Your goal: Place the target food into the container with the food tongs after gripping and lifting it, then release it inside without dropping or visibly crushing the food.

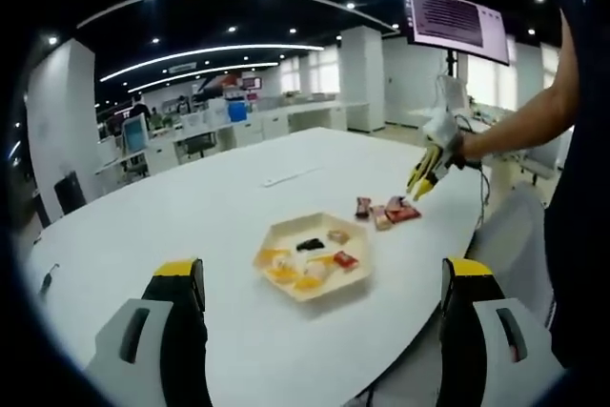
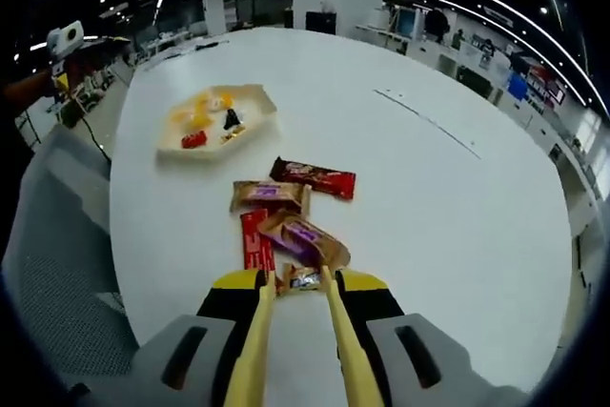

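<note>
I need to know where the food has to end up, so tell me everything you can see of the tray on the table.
The tray is a shallow, pale cream hexagon with a low raised rim, looking like pulp or thin plastic. It sits flat on the white table, near the chair-side edge. Inside lie several small food pieces: yellow and orange ones, a red one, a dark one. In the right gripper view it lies beyond the wrapped snacks, apart from them. No claw touches it.

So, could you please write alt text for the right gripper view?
The right claw holds yellow food tongs whose tips reach a small wrapped snack among wrapped snack bars on a white table. Farther off sits a cream hexagonal tray holding assorted food.
</note>
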Available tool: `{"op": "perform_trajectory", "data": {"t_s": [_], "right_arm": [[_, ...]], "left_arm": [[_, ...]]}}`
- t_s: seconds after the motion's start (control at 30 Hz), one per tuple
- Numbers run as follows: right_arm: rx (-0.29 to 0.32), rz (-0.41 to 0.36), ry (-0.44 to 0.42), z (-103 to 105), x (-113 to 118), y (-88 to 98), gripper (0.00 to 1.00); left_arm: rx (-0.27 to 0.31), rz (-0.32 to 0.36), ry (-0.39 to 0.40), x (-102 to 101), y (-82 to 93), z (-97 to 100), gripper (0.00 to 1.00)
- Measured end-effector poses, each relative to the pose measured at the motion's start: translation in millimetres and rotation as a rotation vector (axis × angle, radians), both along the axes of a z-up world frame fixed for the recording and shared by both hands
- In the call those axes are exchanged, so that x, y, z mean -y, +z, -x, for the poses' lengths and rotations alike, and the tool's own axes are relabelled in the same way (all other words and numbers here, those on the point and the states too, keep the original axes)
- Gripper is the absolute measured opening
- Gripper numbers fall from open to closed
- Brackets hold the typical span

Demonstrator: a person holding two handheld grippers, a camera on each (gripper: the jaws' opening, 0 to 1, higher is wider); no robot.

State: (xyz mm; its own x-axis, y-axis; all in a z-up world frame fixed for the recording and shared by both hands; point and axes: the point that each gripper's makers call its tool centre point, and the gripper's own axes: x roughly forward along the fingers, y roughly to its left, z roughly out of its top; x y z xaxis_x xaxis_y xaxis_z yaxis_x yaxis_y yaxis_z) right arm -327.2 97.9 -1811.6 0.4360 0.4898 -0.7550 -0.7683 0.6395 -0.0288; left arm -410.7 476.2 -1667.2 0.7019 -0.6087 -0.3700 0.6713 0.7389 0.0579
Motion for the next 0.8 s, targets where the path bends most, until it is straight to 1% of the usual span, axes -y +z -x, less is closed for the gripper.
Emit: {"op": "perform_trajectory", "data": {"t_s": [0.1,0.13,0.2,0.27,0.4,0.57,0.67,0.77,0.8], "right_arm": [[-0.021,0.001,-0.001,0,-2,-8.1,0.28],[-0.014,0.007,-0.004,-1,-1,-7.8,0.28],[-0.027,-0.01,-0.009,-2,-3,-7.5,0.28],[-0.026,0.014,-0.011,-5,0,-12.6,0.28],[-0.031,0.02,-0.02,-8,2,-15.5,0.29],[-0.027,0.048,-0.002,-11,1,-22.2,0.29],[-0.022,0.046,-0.008,-13,1,-21.3,0.29],[-0.013,0.067,-0.027,-17,4,-23.1,0.29],[-0.022,0.056,-0.031,-17,4,-24.0,0.29]], "left_arm": [[0.02,-0.014,0.018,-4,1.3,-2.5,0.99],[0.019,-0.006,0.02,-4,2.3,-2.3,0.99],[0.021,-0.002,0.021,-4,3.5,-2.1,0.99],[0.021,-0.005,0.018,-4,3.2,-1.4,0.99],[0.026,-0.004,0.022,-6,5.2,-1.4,0.99],[0.023,-0.003,0.027,-7,5.1,-1.6,0.99],[0.024,-0.002,0.027,-6,5.3,-1.5,0.99],[0.023,-0.004,0.027,-6,5.1,-1.4,0.99],[0.023,-0.002,0.027,-6,5.4,-1.4,0.99]]}}
